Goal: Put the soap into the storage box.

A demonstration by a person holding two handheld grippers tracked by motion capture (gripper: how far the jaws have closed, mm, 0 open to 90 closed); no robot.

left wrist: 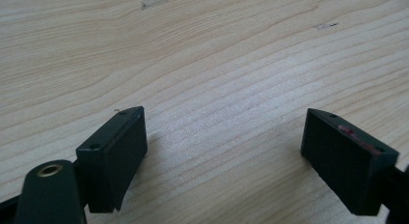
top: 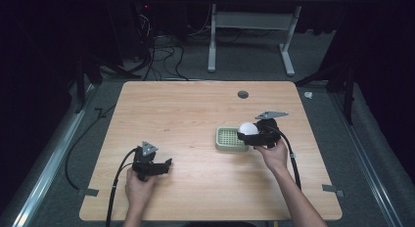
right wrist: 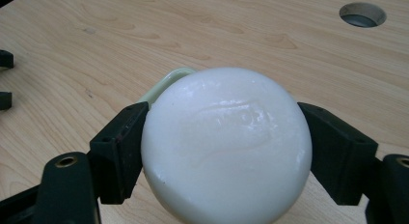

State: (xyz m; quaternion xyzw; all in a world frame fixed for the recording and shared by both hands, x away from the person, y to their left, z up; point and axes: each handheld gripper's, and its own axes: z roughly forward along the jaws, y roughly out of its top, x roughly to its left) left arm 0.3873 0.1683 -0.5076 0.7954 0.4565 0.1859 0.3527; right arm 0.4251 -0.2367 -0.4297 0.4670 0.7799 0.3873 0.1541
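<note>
A white oval bar of soap is clamped between the jaws of my right gripper, which is shut on it. In the high view the soap hangs at the right end of a pale green soap dish with a slotted floor, held by my right gripper. A sliver of the dish's rim peeks out behind the soap. My left gripper rests low at the table's front left, open, with bare wood between its jaws.
The wooden table has a round cable hole at its far middle, also visible as the hole in the right gripper view. Cables trail off the front edge from both grippers. A table frame and cords stand on the floor behind.
</note>
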